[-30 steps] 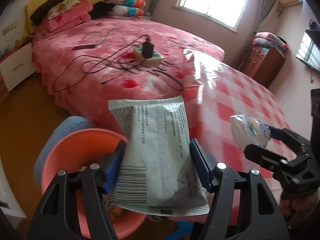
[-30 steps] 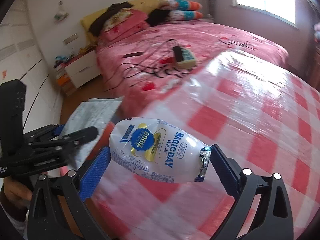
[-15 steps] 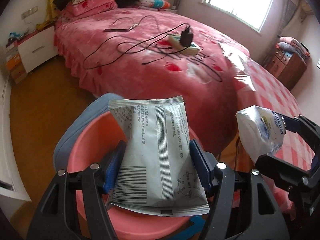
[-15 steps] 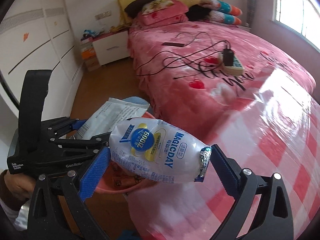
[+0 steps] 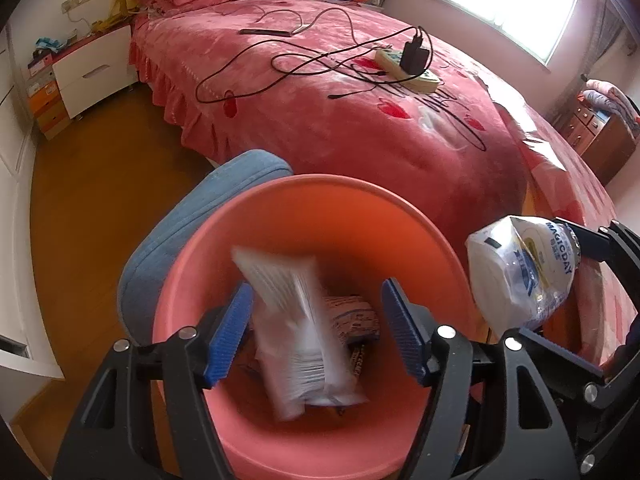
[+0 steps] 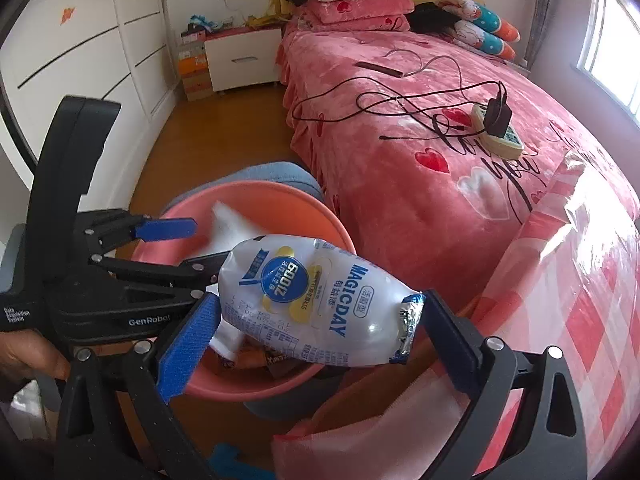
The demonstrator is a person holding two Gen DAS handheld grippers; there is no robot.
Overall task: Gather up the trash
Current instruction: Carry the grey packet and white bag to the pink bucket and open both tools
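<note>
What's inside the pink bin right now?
In the pink bin: a blurred white wrapper between the opening jaws of the left gripper, clear of the pads, plus a dark printed packet beneath. The wrapper covers the rest of the bottom.

Bin (image 5: pixel 320 216) mouth open; bed (image 5: pixel 360 128) close behind.

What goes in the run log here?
left gripper opening, wrapper dropping | bin below | right gripper holds bottle
</note>
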